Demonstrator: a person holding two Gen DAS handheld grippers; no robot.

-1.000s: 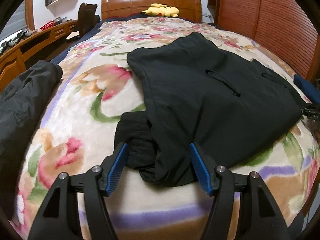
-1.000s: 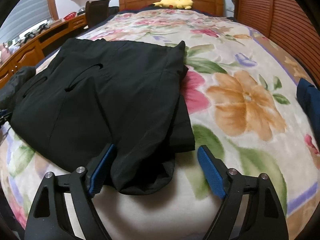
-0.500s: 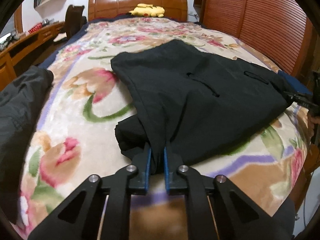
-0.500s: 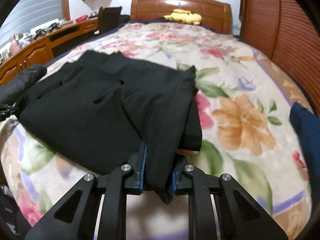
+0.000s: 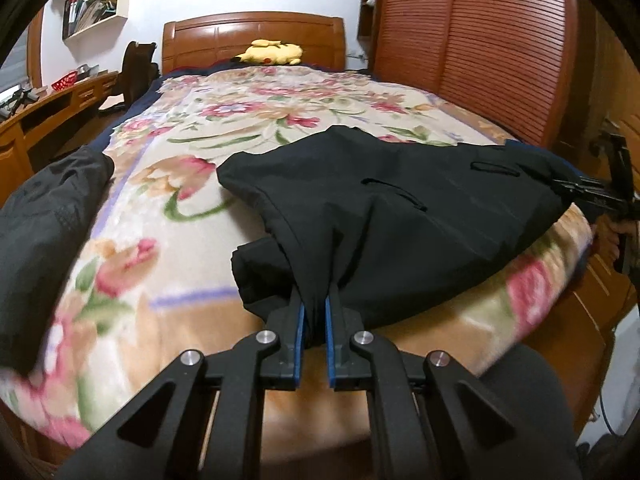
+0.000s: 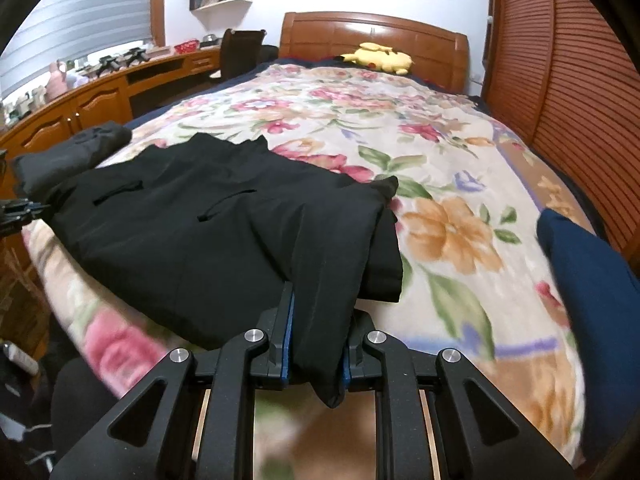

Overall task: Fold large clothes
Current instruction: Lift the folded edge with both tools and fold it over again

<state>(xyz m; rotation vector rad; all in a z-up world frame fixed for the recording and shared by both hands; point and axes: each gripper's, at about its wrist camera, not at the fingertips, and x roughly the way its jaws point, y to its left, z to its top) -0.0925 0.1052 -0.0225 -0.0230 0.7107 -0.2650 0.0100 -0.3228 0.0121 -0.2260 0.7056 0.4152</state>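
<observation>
A large black garment [image 5: 400, 216] lies spread across the foot of the floral bed [image 5: 248, 120]. My left gripper [image 5: 314, 320] is shut on its near left corner, the cloth bunched between the blue pads. My right gripper [image 6: 316, 332] is shut on the near right corner of the same black garment [image 6: 208, 232], cloth hanging down between the jaws. The right gripper also shows at the far right of the left wrist view [image 5: 600, 196], and the left gripper at the left edge of the right wrist view [image 6: 20, 212].
A second dark garment [image 5: 44, 224] lies at the bed's left edge. A navy folded item [image 6: 588, 276] sits at the right edge. A yellow plush toy [image 5: 272, 53] rests by the headboard. A wooden desk [image 6: 100, 96] runs along the left, slatted wardrobe doors [image 5: 472, 48] on the right.
Both grippers went from open around the garment's near corners to shut on them. Both have since pulled back toward the foot of the bed, lifting the near edge.
</observation>
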